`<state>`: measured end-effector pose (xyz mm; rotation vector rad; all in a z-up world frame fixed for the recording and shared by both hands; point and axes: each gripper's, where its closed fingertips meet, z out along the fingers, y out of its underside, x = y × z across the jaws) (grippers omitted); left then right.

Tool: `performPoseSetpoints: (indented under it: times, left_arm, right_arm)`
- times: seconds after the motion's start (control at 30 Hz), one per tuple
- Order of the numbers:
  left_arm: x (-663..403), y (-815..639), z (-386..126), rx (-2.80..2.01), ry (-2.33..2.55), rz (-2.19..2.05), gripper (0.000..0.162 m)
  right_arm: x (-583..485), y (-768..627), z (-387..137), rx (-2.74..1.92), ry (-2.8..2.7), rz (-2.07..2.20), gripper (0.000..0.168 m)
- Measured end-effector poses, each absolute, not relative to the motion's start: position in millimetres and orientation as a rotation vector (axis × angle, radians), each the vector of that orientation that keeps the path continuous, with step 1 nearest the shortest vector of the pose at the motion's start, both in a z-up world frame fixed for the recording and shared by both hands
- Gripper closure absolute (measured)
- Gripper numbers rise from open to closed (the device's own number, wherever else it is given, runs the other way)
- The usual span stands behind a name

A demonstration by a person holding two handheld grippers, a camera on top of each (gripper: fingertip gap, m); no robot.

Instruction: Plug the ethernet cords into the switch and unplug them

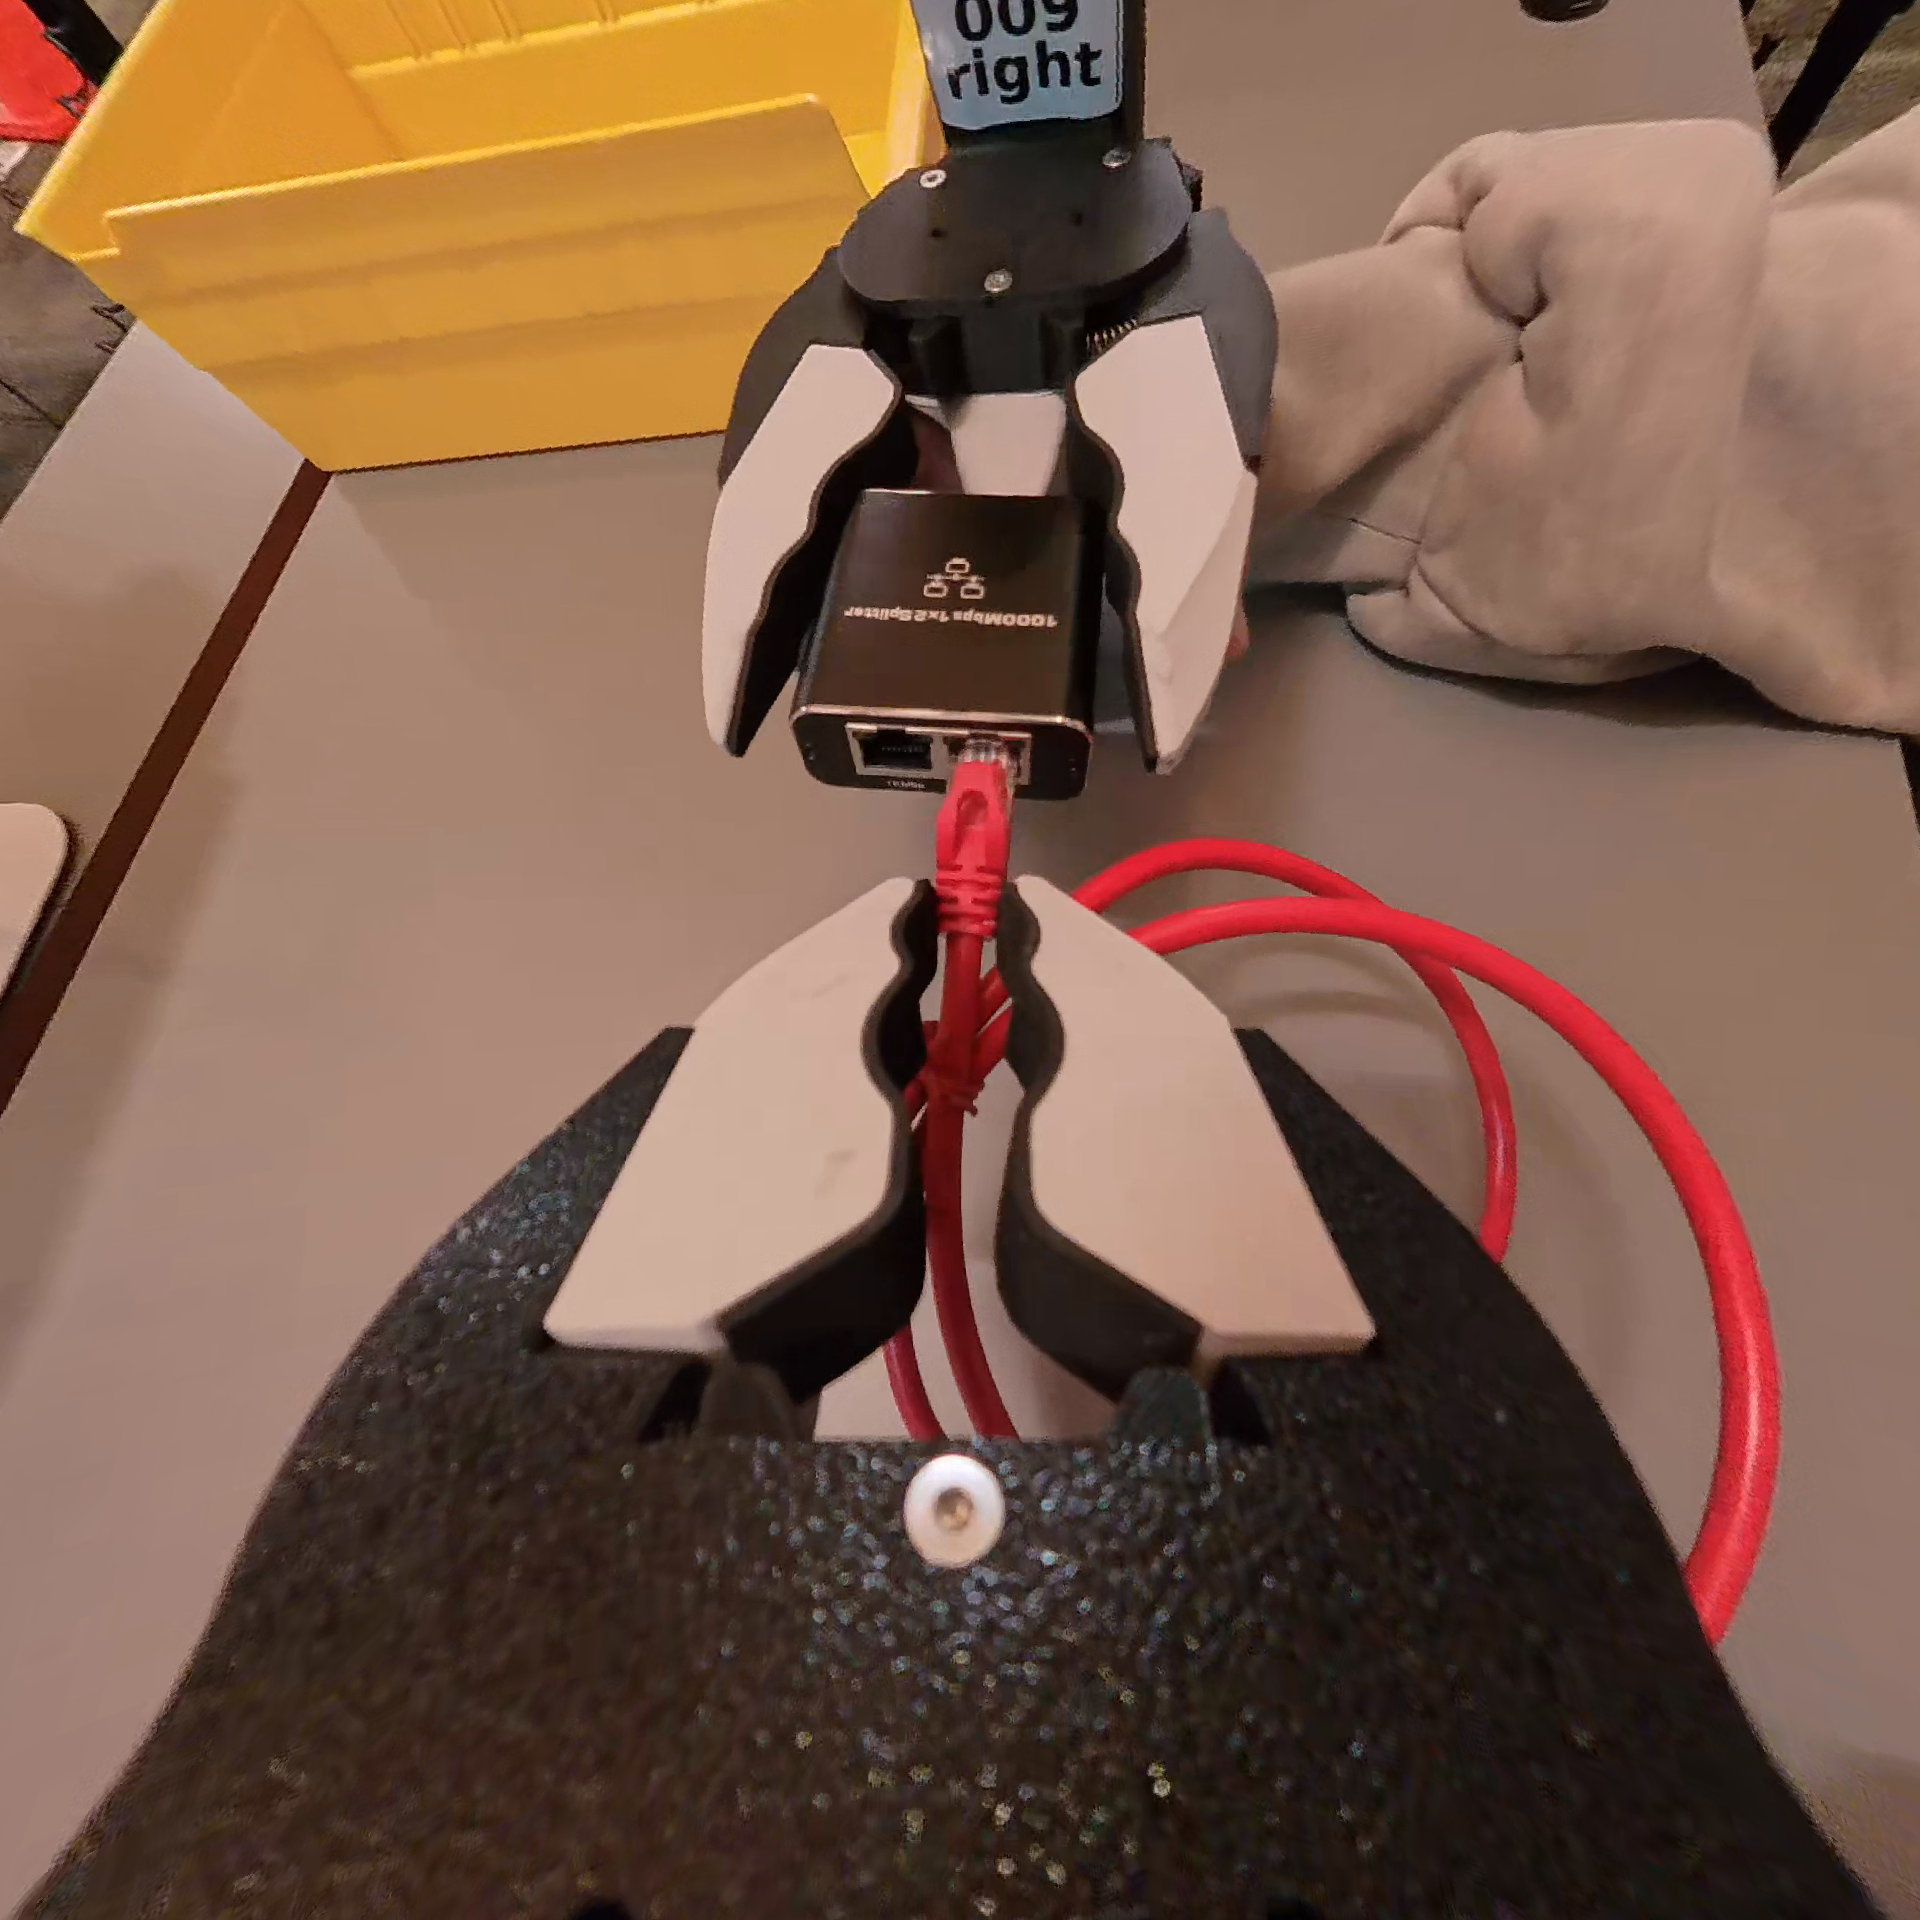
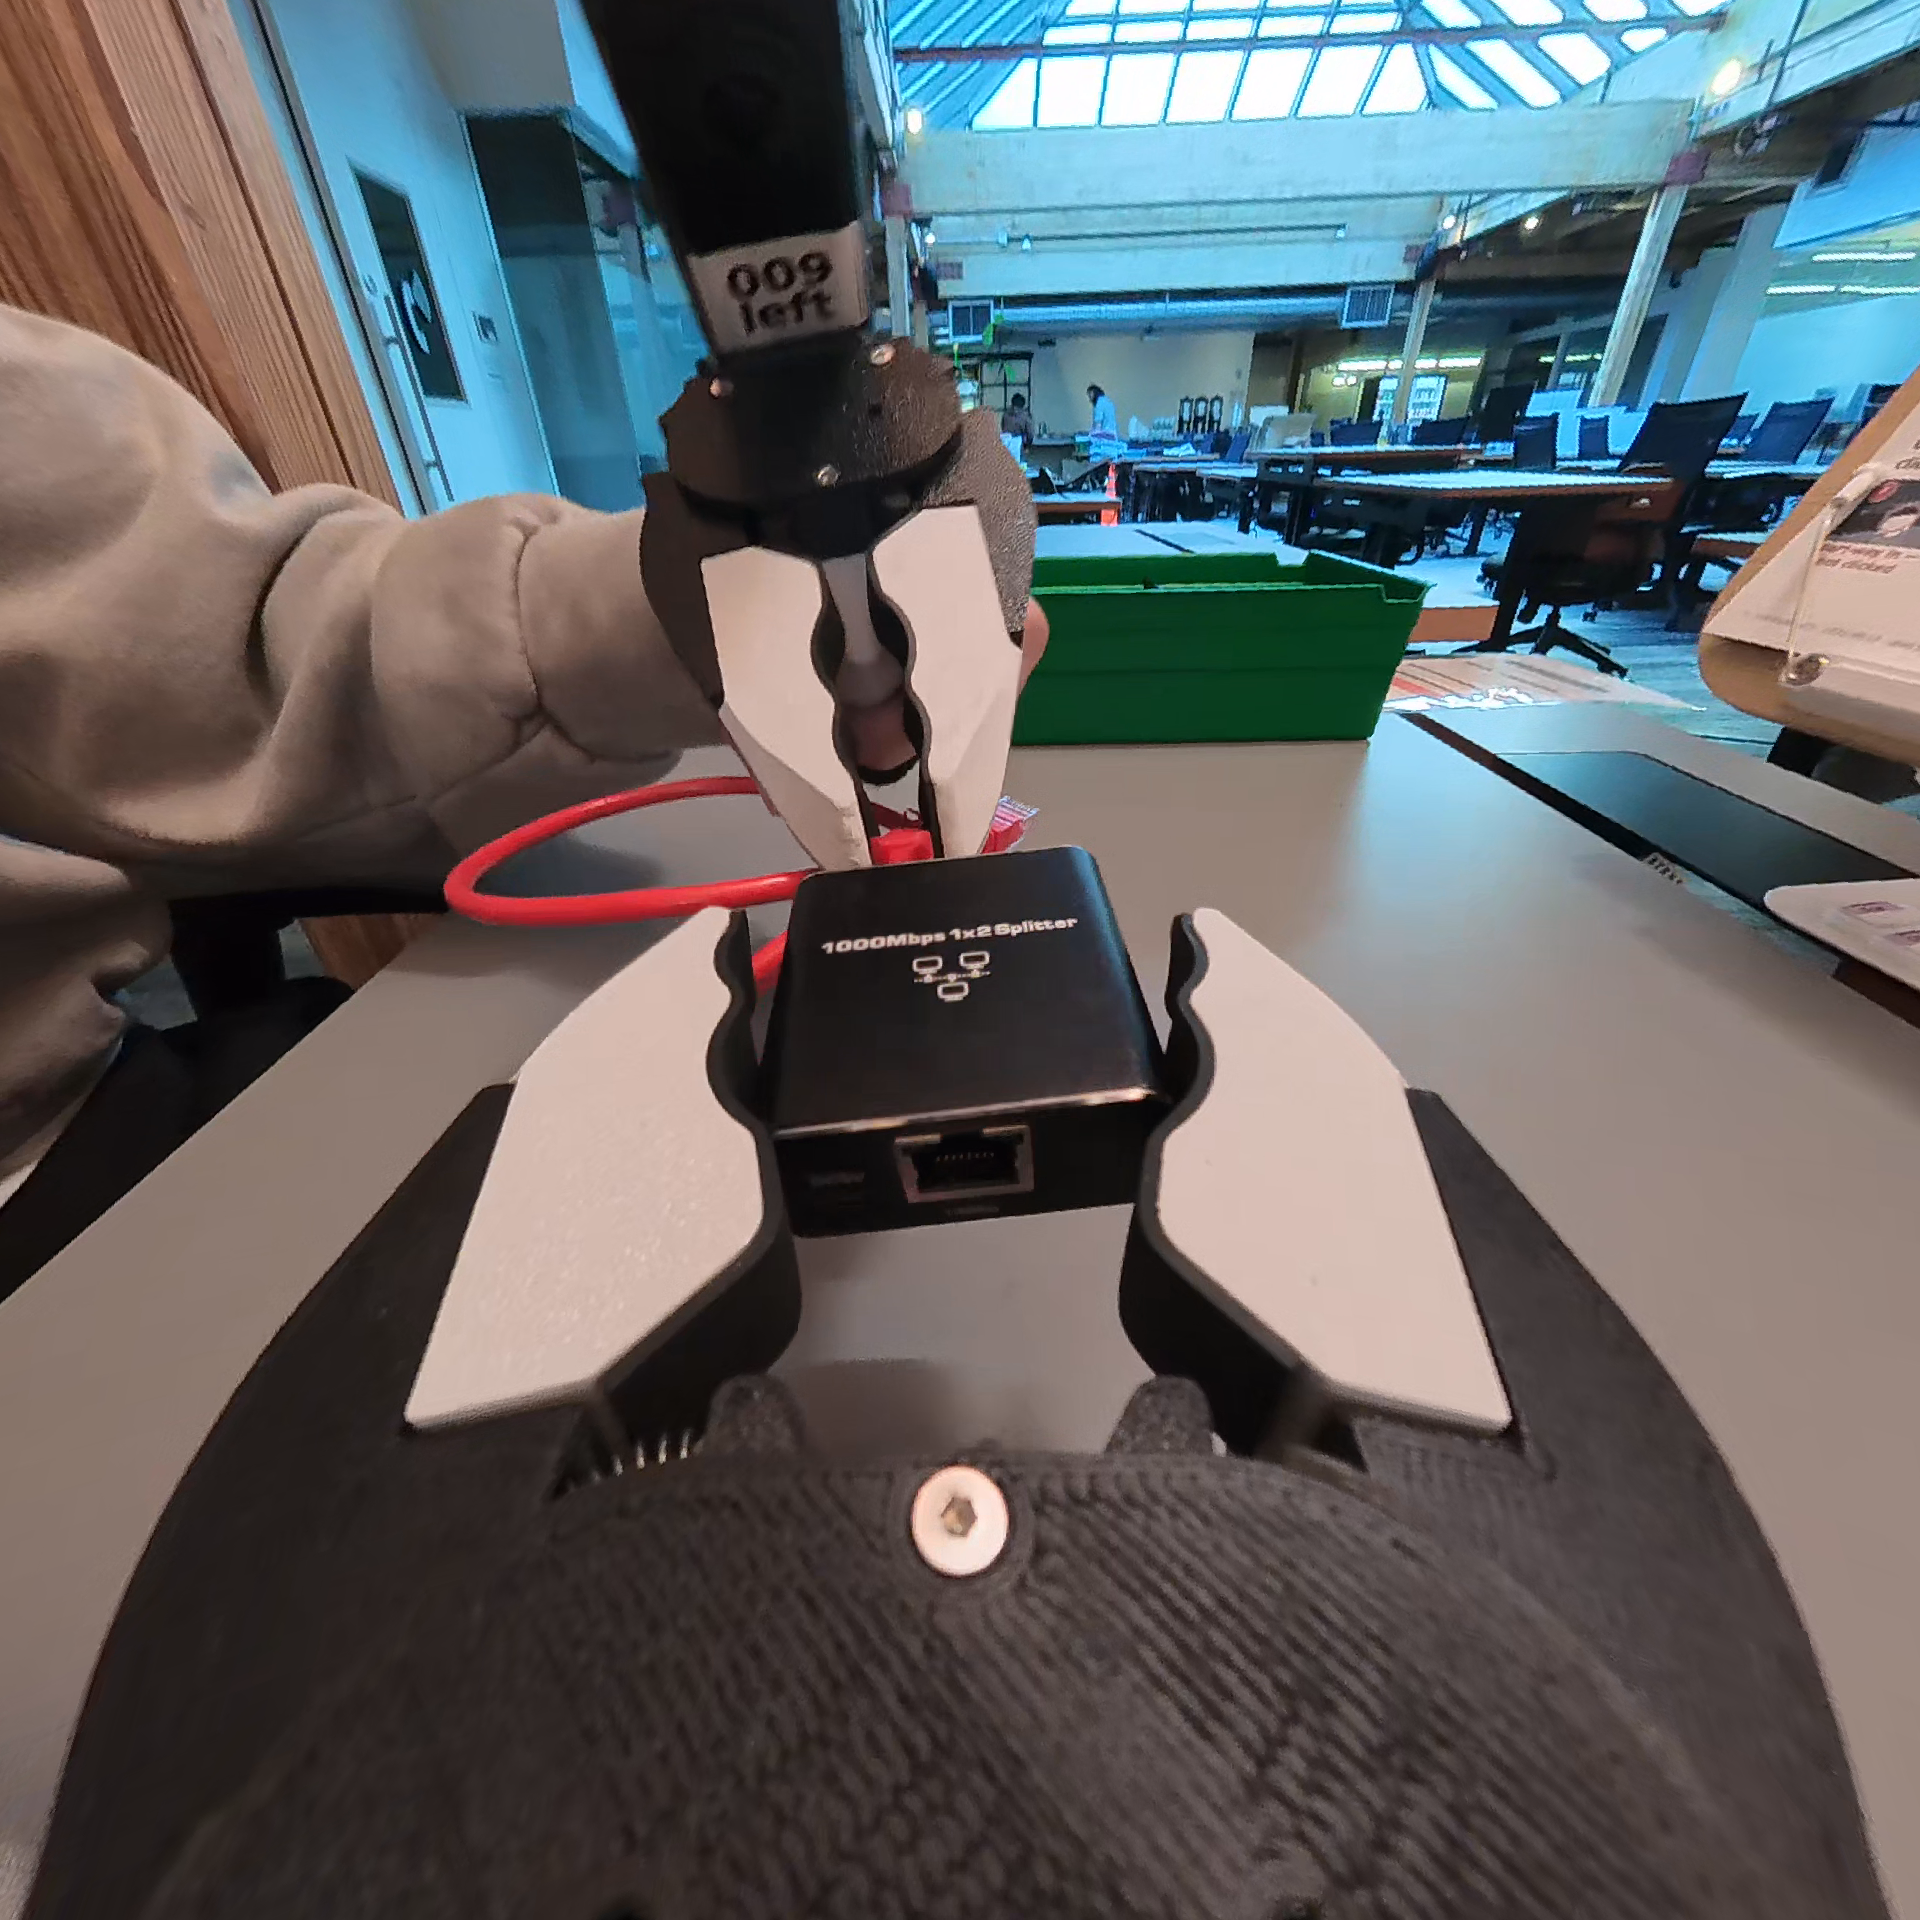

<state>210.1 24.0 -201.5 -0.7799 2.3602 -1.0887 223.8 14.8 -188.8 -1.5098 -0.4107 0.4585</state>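
Left tongs [image 1: 966, 894], grey wavy-edged fingers, pinch the ribbed red boot of the ethernet cord [image 1: 971, 831]; its clear plug sits in one port of the switch [image 1: 951, 623]. Right tongs [image 2: 961, 935] clamp that smooth black box's sides on the matte grey bench [image 2: 1455, 1039]. Cord's far end is blurred.

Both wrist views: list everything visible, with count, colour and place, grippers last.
switch: one, black, on the table, between the right gripper's fingers
cord: one, red, plugged into the switch's two-port side, coiled on the table
yellow bin: one, far table end, left wrist view
green bin: one, behind the switch, right wrist view
table: one, grey
sleeves: two, beige
left gripper: shut on the cord's boot
right gripper: clamping the switch
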Motion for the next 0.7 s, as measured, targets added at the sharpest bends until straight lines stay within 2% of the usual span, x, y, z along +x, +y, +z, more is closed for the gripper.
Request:
performPoseSetpoints:
  times: [0.37,0.7]
  left_arm:
    - [203.8,20.8,-201.1,-0.801,2.402,-1.233,0.152]
    - [205.9,23.7,-200.1,-0.833,2.358,-1.158,0.152]
  right_arm:
    - [218.7,13.1,-191.1,-1.518,-0.452,0.457,0.092]
    - [219.8,18.0,-194.8,-1.561,-0.424,0.487,0.092]
